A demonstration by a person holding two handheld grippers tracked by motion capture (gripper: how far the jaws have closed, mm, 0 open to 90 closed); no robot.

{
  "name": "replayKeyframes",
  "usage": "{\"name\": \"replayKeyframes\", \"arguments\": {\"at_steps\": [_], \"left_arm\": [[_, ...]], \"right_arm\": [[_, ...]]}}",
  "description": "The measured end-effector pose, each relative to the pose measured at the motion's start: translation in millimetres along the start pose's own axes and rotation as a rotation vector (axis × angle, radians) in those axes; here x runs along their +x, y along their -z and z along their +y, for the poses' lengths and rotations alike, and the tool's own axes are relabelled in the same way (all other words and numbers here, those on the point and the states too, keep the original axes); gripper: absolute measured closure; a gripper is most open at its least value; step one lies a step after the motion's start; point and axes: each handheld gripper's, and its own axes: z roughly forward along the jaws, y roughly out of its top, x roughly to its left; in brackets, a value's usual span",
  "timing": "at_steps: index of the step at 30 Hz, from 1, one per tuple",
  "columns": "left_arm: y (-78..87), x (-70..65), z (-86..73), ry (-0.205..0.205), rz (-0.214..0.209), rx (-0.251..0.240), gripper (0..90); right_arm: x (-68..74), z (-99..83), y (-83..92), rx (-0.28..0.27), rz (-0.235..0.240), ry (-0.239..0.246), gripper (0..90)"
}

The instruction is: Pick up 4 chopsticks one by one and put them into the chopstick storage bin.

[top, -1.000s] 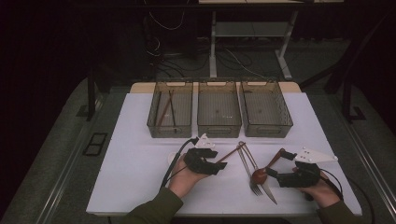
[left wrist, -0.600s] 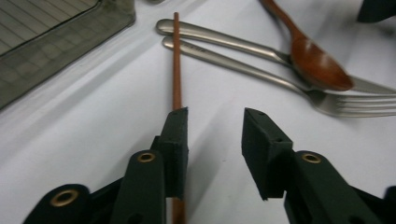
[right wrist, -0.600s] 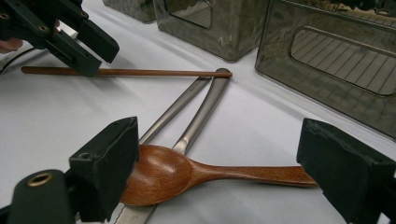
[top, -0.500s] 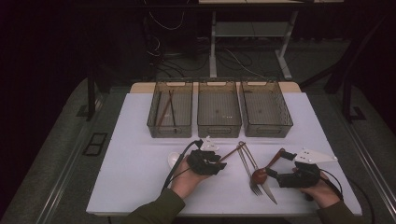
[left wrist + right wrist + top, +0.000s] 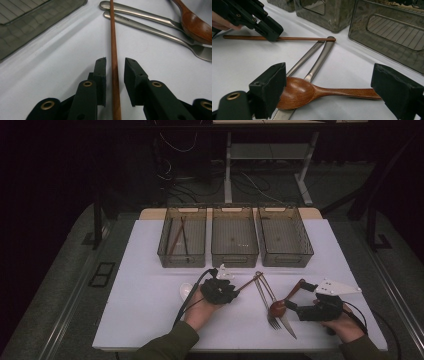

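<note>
A brown wooden chopstick [image 5: 113,37] lies on the white table and runs between the jaws of my left gripper [image 5: 115,60]. The jaws have just been closing and stand narrow on either side of it, with a thin gap still showing at each pad. In the high view the left gripper [image 5: 236,292] sits at mid table on the chopstick [image 5: 248,283]. My right gripper [image 5: 329,82] is wide open around a wooden spoon [image 5: 299,92], which rests across a metal fork [image 5: 319,60] and a knife [image 5: 304,58]. From above, the right gripper [image 5: 296,295] is at the front right.
Three clear bins stand in a row at the back: the left bin [image 5: 182,262] holds chopsticks [image 5: 176,237], beside it are the middle bin [image 5: 234,259] and the right bin [image 5: 286,261]. A white spoon [image 5: 186,291] lies left of my left hand.
The left gripper's jaws look narrower about the chopstick. Both hands stay about where they were.
</note>
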Motion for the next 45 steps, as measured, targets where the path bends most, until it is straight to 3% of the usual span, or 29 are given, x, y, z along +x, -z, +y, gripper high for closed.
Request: {"name": "replayKeyframes", "arguments": {"at_steps": [6, 9, 16, 22, 28, 30, 38, 45], "left_arm": [[-2.1, 0.4, -1.0, -0.012, 0.001, 0.005, 74.8], [-2.1, 0.0, -1.2, -0.022, 0.013, 0.008, 81.7], [-2.2, 2.5, -1.2, -0.008, -0.012, 0.006, 83.2], [-1.3, -0.8, 0.4, -0.017, -0.035, 0.007, 83.5], [2.9, -3.8, 4.0, -0.057, -0.063, 0.017, 83.5], [3.3, -5.0, 4.7, -0.050, -0.071, 0.010, 83.5], [14.3, -2.6, 7.7, -0.029, -0.104, -0.007, 83.5], [27.6, 1.0, 15.2, -0.040, -0.100, -0.027, 83.5]], "right_arm": [[-0.6, -0.1, 0.1, -0.001, -0.001, 0.002, 13.0], [-0.3, -0.1, -0.1, 0.001, 0.000, 0.002, 13.0], [-0.4, -0.2, -0.6, 0.004, -0.001, 0.002, 13.0], [-0.6, -0.1, 0.1, 0.003, 0.000, 0.002, 13.0], [-0.4, 0.1, -0.2, 0.003, 0.004, 0.004, 13.0], [-0.5, 0.1, -0.1, 0.002, 0.003, 0.001, 13.0], [-0.9, -0.3, -0.2, 0.002, 0.004, -0.006, 13.0], [-1.4, -0.5, -0.1, 0.005, 0.003, -0.005, 13.0]]}}
